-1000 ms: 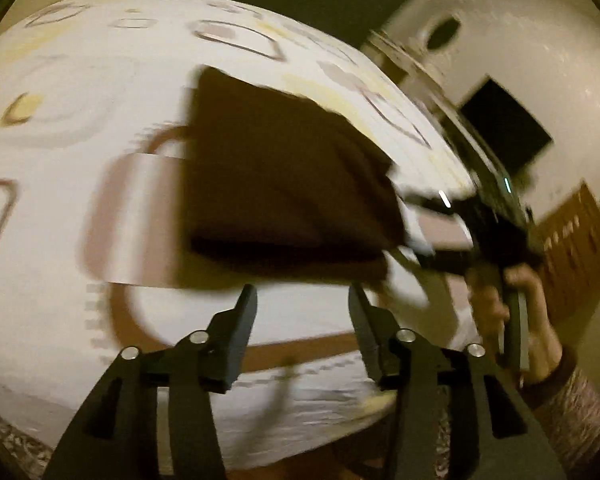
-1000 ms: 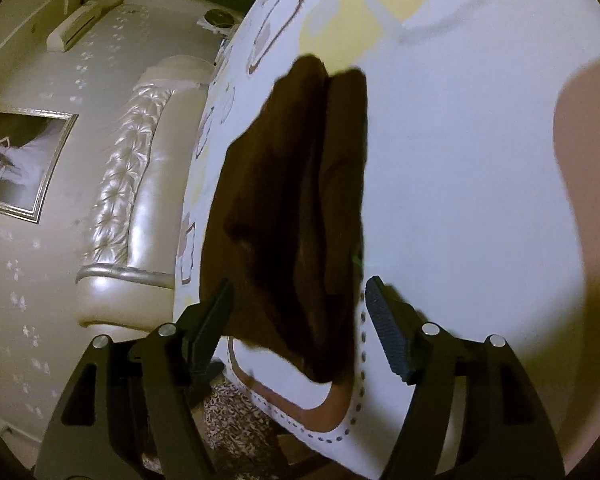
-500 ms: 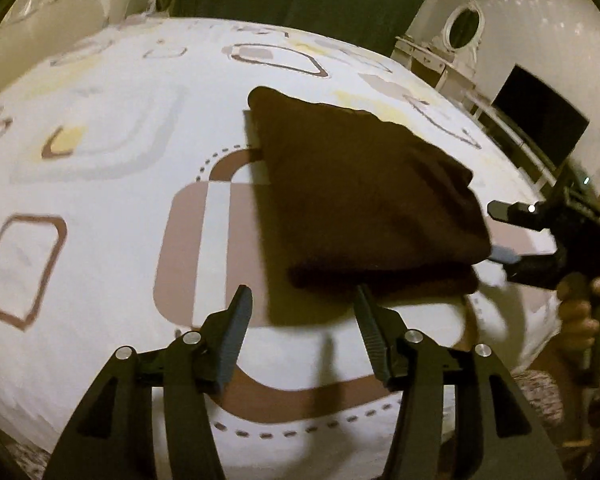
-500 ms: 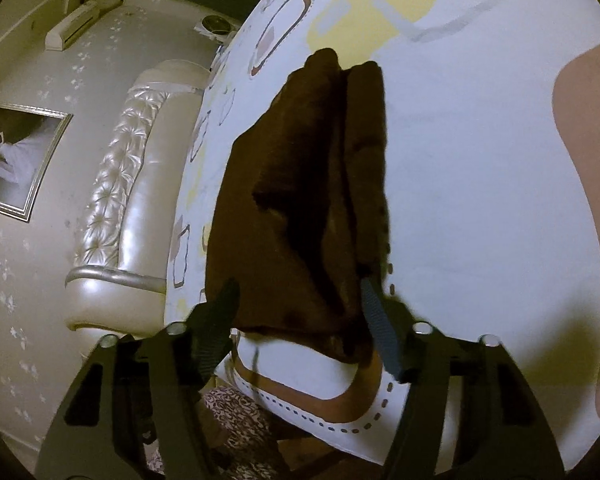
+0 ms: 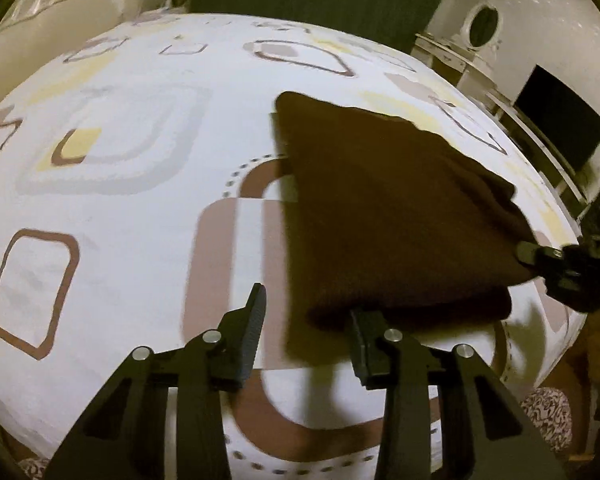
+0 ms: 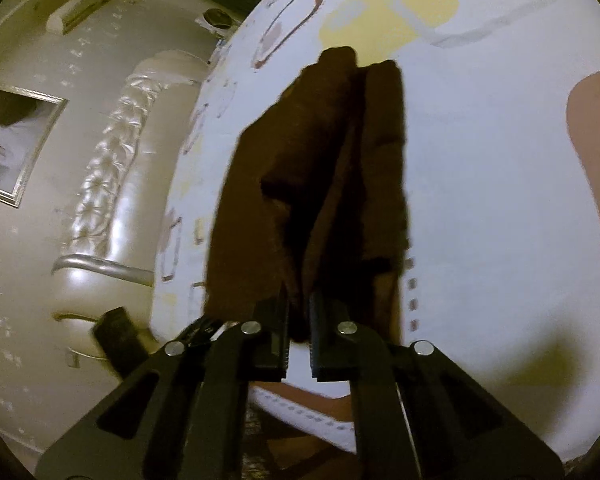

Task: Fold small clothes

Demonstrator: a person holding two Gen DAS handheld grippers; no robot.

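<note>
While the folded brown cloth (image 5: pixel 392 216) lies on the bed (image 5: pixel 120 208) near its foot edge, the right gripper (image 6: pixel 299 320) pinches the cloth's near corner; the left gripper (image 5: pixel 306 320) hovers spread apart at the cloth's near edge.

1. No writing, label, brand, number or sign can be read in either wrist view.
2. The white bedsheet (image 5: pixel 140 216) carries only brown, grey and yellow rounded-square patterns, no letters.
3. The framed picture on the wall (image 6: pixel 12 140) shows no legible caption.
</note>
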